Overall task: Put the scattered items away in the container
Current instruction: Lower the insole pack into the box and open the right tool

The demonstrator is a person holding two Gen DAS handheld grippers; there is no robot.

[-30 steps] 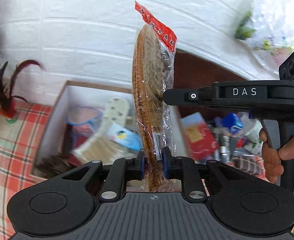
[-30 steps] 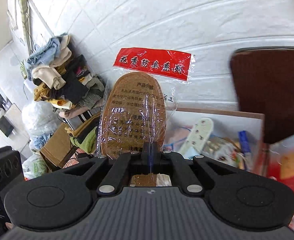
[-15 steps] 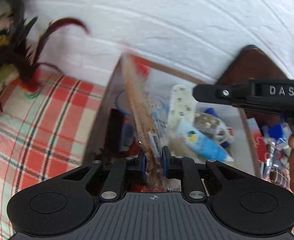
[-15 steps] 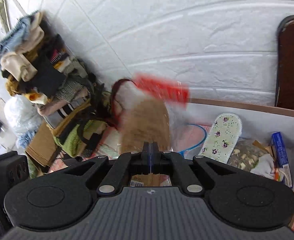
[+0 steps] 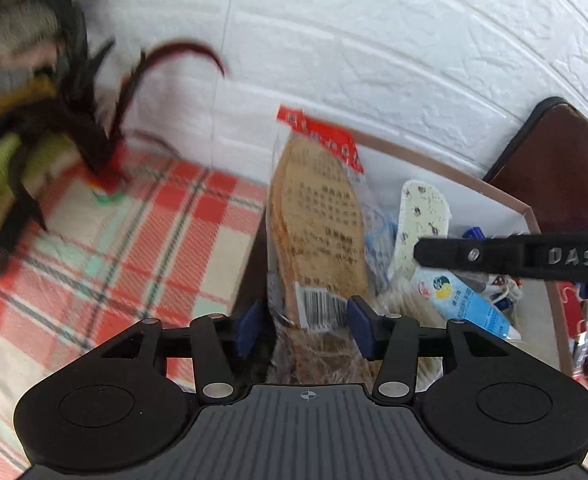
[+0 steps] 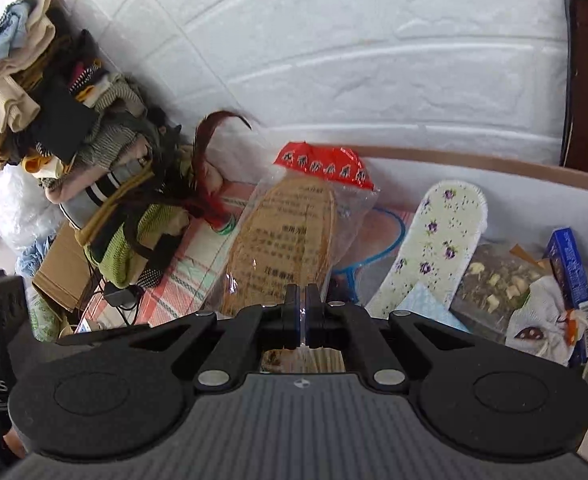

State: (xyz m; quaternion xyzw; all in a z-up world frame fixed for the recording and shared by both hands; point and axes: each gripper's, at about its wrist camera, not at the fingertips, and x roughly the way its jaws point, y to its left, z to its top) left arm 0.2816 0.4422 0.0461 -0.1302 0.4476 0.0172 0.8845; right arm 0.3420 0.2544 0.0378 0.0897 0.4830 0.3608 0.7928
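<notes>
Left tool [image 5: 306, 322] now spread wide, packaged insole [image 5: 320, 236] released mid-frame into the box [image 5: 510, 204]. Right tool [image 6: 302, 316] pinched shut, possibly on wrapper film. Placement nearly done.

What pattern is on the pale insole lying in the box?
Small purple flowers on the cream insole, clearest in the right wrist view.

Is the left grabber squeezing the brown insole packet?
No, the left gripper is open, its blue pads standing apart on either side of the brown insole packet, which leans inside the box.
</notes>
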